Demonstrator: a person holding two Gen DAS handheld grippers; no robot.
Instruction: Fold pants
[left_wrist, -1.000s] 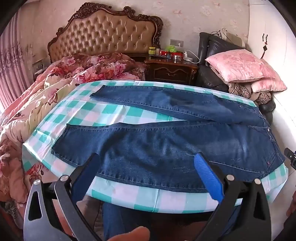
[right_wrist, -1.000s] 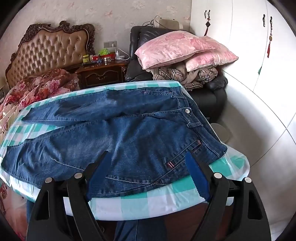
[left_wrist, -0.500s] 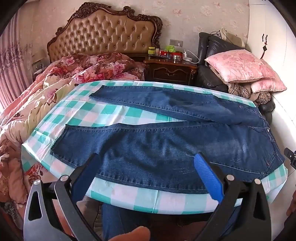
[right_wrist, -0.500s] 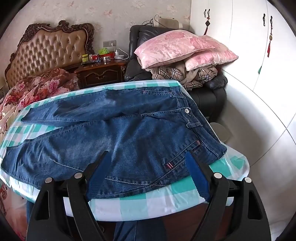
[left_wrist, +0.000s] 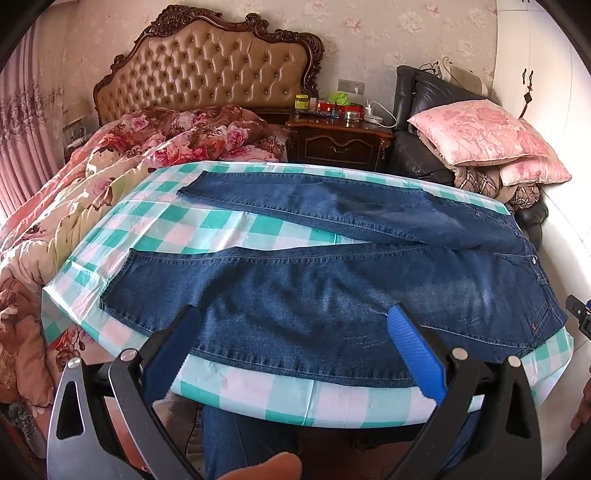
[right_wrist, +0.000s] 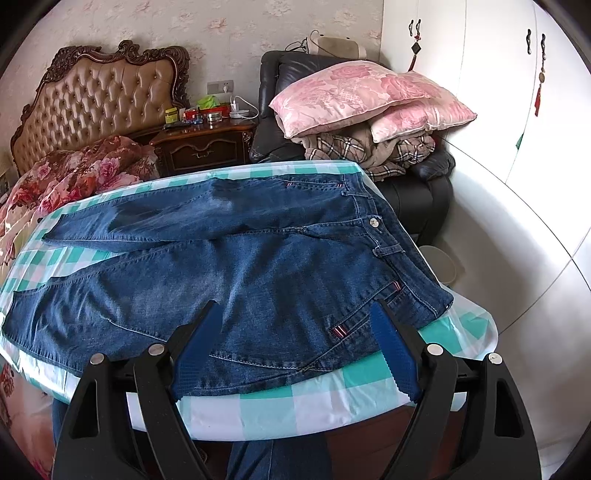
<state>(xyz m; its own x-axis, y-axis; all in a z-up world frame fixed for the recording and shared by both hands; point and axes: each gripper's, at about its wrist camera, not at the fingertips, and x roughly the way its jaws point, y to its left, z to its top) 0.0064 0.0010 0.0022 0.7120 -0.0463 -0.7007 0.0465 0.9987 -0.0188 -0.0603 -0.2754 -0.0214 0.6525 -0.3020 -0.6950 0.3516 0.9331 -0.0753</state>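
Observation:
Blue jeans (left_wrist: 332, 280) lie flat on a table with a green-and-white checked cloth (left_wrist: 258, 229), legs spread apart toward the left, waistband (right_wrist: 384, 236) at the right. My left gripper (left_wrist: 291, 317) hovers open above the near leg's lower edge, nothing between its blue pads. My right gripper (right_wrist: 293, 314) hangs open over the near hip, close to the pocket with the red-striped tab (right_wrist: 338, 331). Neither touches the denim.
A bed with a floral quilt (left_wrist: 110, 177) lies to the left, behind it a tufted headboard. A dark nightstand (left_wrist: 340, 144) and an armchair piled with pink pillows (right_wrist: 354, 99) stand behind the table. White wardrobe doors (right_wrist: 480, 92) fill the right. The person's legs (left_wrist: 236, 435) show under the table edge.

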